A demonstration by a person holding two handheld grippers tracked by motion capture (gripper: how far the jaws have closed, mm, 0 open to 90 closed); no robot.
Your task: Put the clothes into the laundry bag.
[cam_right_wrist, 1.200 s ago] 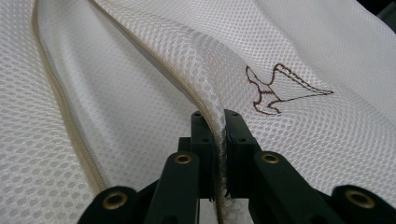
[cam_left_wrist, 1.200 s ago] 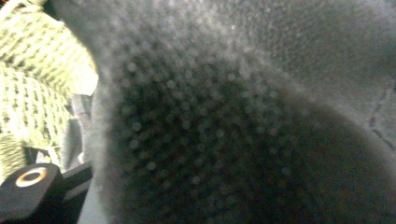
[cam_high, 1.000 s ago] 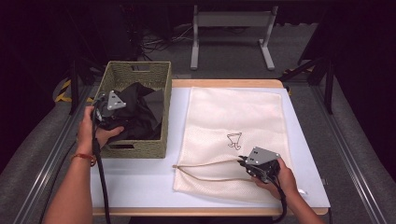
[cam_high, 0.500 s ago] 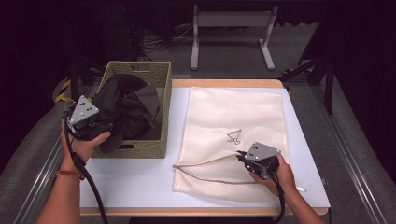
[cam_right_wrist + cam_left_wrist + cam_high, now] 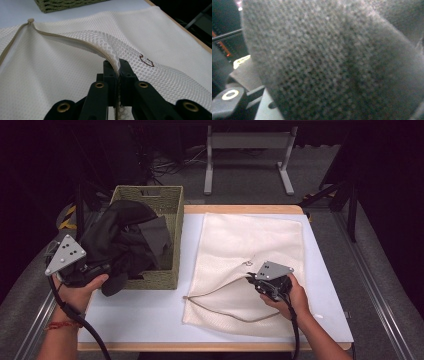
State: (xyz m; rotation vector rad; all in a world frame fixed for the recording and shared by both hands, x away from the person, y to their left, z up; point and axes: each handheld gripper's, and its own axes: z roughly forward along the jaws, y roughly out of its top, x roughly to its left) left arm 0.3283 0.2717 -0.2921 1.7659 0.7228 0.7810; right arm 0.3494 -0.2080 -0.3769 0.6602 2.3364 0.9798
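We clamp the right gripper (image 5: 117, 65) on the mesh laundry bag (image 5: 260, 245)'s zippered edge, lifting its mouth open | left gripper (image 5: 97, 272) grips dark garment (image 5: 125, 237), drawn over wicker basket (image 5: 170, 202)'s rim for bagging

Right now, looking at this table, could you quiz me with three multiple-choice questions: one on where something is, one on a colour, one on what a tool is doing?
1. Where is the woven basket?
A. left of the mesh bag
B. on top of the bag
C. on the floor

2. What colour is the garment being pulled over the basket's rim?
A. white
B. black
C. red

3. What are the right gripper fingers doing?
A. hanging open above the table
C. gripping the basket
B. pinching the bag's zipper edge

Answers: 1 A, the high view shows the basket beside the bag on the table; 2 B, the cloth is dark throughout; 3 B, the right gripper view shows mesh clamped between them.
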